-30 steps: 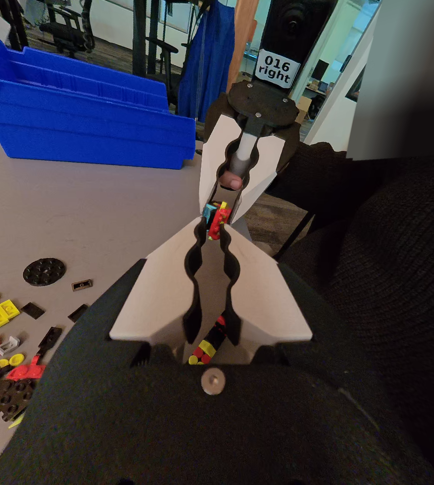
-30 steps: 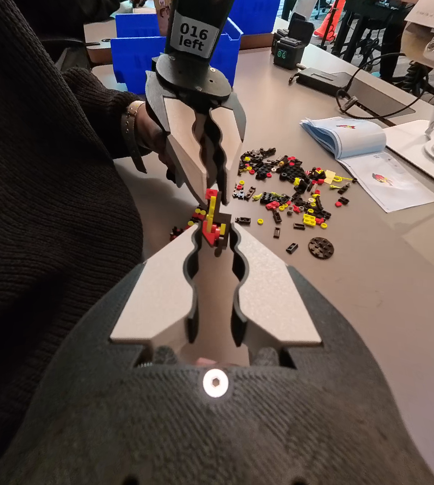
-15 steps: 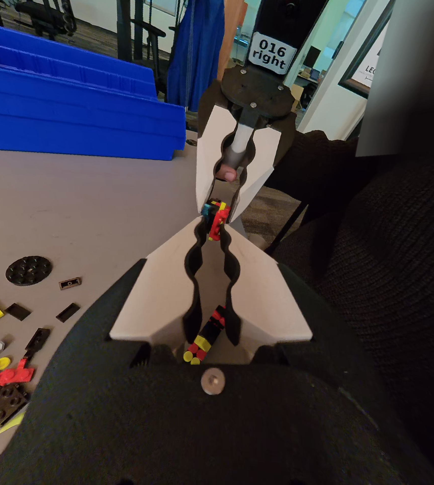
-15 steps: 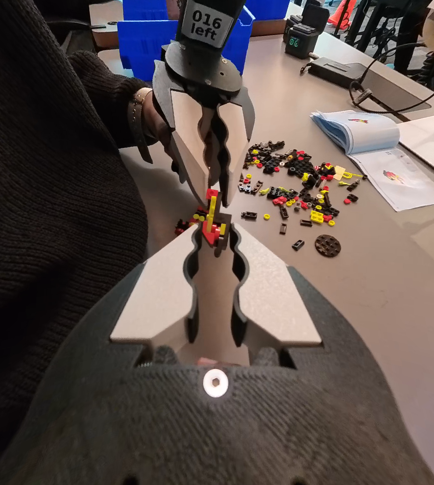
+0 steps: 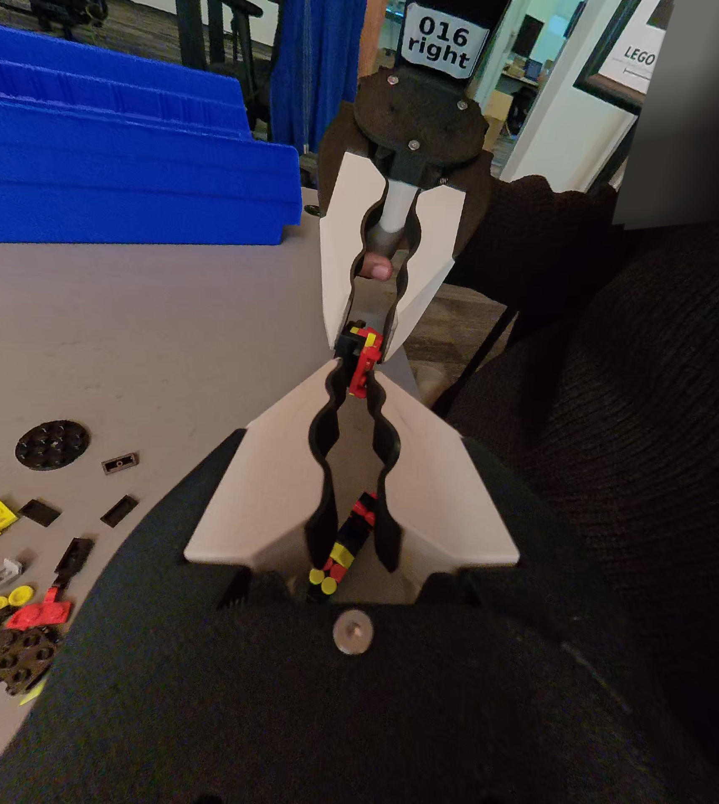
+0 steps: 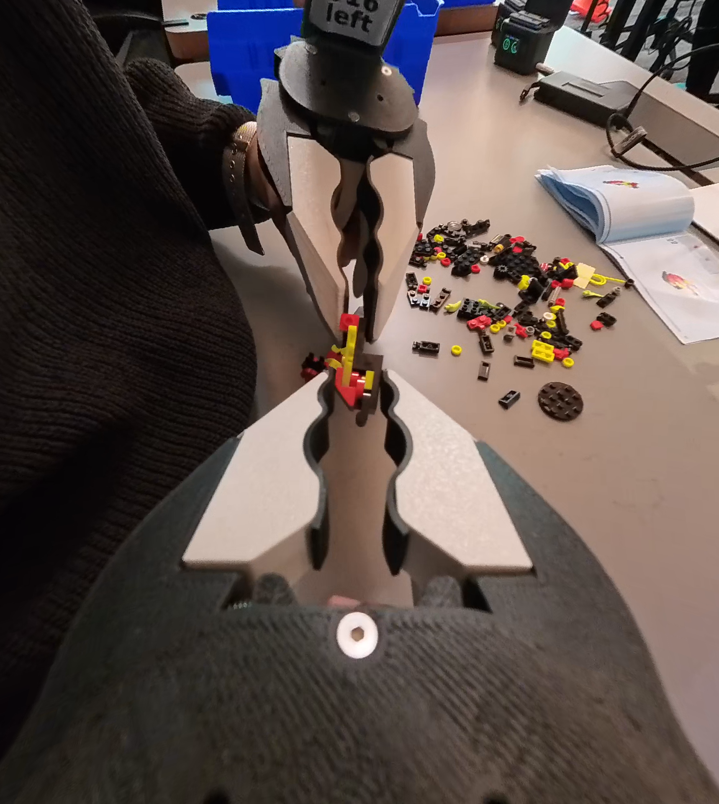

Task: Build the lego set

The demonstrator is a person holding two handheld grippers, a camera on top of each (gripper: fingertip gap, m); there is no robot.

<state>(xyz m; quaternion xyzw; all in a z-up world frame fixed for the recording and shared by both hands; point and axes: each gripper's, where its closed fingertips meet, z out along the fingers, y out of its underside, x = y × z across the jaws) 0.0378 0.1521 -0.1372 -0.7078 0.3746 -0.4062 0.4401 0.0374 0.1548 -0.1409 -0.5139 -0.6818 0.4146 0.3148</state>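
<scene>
A small red, yellow and black lego assembly (image 5: 362, 361) is held in the air between the two grippers, which meet tip to tip. My left gripper (image 5: 355, 370) is shut on its near end. My right gripper (image 5: 360, 343) grips the far end from opposite. In the right wrist view, my right gripper (image 6: 355, 383) is shut on the assembly (image 6: 351, 374), and the left gripper (image 6: 355, 330) clamps its yellow and red top. A second black, red and yellow strip (image 5: 349, 544) lies on the table below.
Loose lego pieces (image 6: 514, 296) are scattered on the grey table (image 6: 610, 478), with a black round plate (image 6: 560, 401) and an open instruction booklet (image 6: 636, 217) beyond. Blue bins (image 5: 123, 165) stand at the back. A person's dark sleeve (image 6: 66, 304) fills the left. Less than 4 cm separates the two grippers' tips.
Both grippers stay shut on the assembly, tip to tip. The left gripper now looms closer and higher in the right wrist view. The table has shifted slightly behind them.
</scene>
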